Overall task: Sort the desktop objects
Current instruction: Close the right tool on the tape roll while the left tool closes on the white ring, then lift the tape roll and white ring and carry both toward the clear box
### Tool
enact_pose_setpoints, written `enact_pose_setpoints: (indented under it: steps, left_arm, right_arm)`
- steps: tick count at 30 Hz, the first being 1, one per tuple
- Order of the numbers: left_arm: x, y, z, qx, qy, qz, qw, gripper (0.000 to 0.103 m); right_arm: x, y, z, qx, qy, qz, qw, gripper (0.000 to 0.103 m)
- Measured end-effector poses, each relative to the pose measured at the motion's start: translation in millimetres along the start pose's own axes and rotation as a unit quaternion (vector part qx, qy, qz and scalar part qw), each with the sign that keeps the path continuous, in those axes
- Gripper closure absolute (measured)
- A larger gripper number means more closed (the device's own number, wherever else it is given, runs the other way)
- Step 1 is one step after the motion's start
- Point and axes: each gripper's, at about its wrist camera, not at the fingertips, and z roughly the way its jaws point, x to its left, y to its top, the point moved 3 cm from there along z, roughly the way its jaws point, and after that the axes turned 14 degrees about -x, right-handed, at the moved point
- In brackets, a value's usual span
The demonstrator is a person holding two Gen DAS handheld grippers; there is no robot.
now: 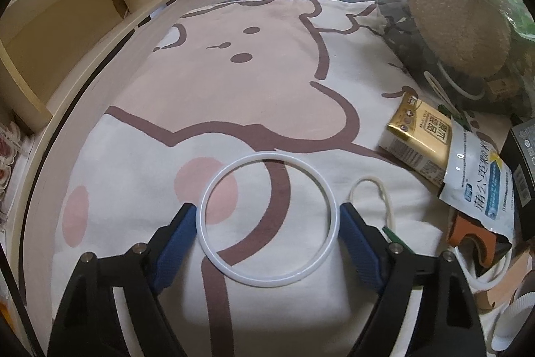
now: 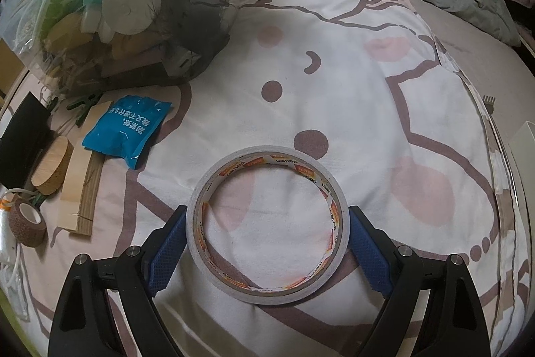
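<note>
The left tongs (image 1: 267, 216) are straddling a thin white ring (image 1: 267, 218) lying flat on the cartoon-printed bedsheet (image 1: 234, 72); the blue pads (image 1: 175, 243) are sitting right at its rim, though whether they are pressing on it I cannot tell. The right tongs (image 2: 267, 219) are bracketing a roll of tape (image 2: 268, 225) the same way, with contact equally unclear. A blue packet (image 2: 127, 131) is lying nearby.
</note>
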Motion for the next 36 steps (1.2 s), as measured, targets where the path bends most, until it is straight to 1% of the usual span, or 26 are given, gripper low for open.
enact_pose_setpoints:
  steps: [9,12,16,22,36]
  left_arm:
    - [-1.6,2.8,-2.6,-0.005,-0.001,0.001,1.0000,0.018]
    - [-1.6,5.7,-3.0,-0.009,0.001,-0.002,1.0000,0.018]
    - [-0.5,12.0,-7.2,-0.019,0.002,-0.009,0.9998,0.018]
    - [-0.1,25.6,-15.9,-0.035,-0.001,-0.019,0.9992,0.018]
    - [-8.0,66.2,-52.4,-0.073,-0.015,-0.040,0.9964,0.018]
  right_arm:
    - [-2.3,1.1,-2.7,-0.004,0.001,0.003,1.000,0.012]
    - [-7.1,5.0,-6.8,-0.013,-0.003,0.012,1.000,0.012]
    - [-19.1,13.4,-16.3,-0.032,-0.009,0.040,0.999,0.012]
    - [-28.5,25.6,-29.5,-0.052,-0.018,0.066,0.996,0.012]
    - [-29.3,56.0,-71.6,-0.104,-0.027,0.087,0.990,0.012]
